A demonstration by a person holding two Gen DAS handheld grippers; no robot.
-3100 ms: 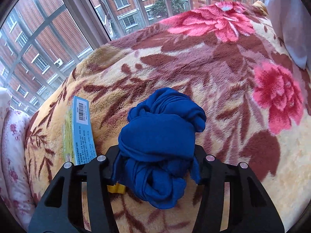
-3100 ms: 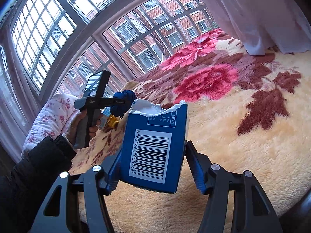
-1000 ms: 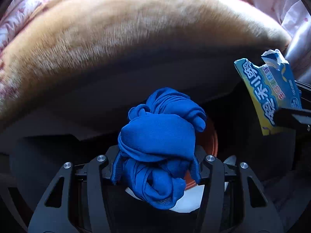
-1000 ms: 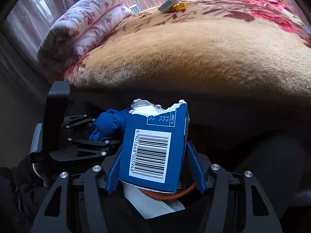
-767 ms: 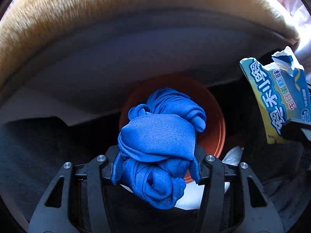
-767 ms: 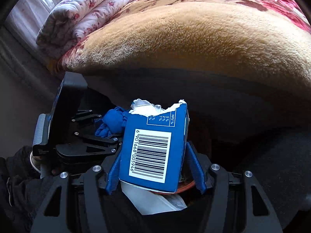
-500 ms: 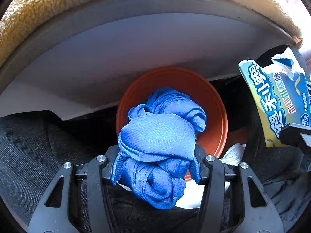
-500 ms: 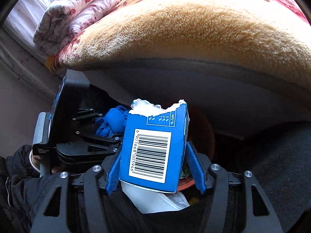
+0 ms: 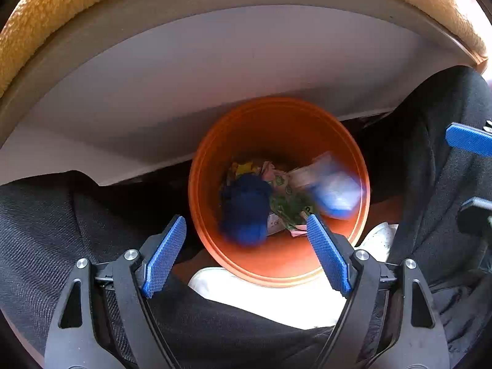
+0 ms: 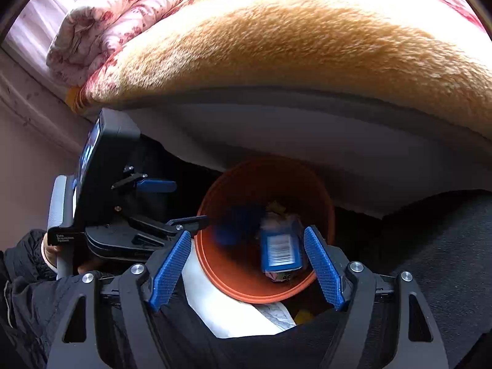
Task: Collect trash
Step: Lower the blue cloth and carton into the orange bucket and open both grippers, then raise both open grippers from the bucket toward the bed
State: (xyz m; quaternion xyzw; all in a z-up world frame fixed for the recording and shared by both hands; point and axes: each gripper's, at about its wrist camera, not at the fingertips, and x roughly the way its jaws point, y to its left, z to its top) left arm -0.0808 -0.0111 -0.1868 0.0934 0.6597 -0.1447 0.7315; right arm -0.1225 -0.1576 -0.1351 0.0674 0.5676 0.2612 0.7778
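The left gripper [image 9: 246,249] points down over an orange bin [image 9: 203,215] that stands on the floor against the white side of the bed; its jaws are opening and nothing is between the blue ribbed pads. A blue cloth bundle [image 9: 244,209] shows as a motion-blurred shape inside the bin, above crumpled wrappers [image 9: 287,200] with green print too smeared to read. The right gripper [image 10: 246,266] also hangs over the bin [image 10: 233,279], jaws opening and empty — the blue carton [image 10: 281,252] is inside the bin's mouth, blurred, its white barcode label facing the camera, the digits unreadable. In the left wrist view the same carton [image 9: 335,195] is a pale blue smear near the bin's right wall. The left gripper's black body [image 10: 101,184] carries small white lettering, which seems to read "Data Acquisition System", and a hand [image 10: 50,253] in a dark sleeve grips its handle. A tan plush blanket [image 10: 292,46] covers the bed, with a folded floral quilt [image 10: 101,21] at its far left — and white paper [image 10: 227,307] lies beside the bin's near rim.
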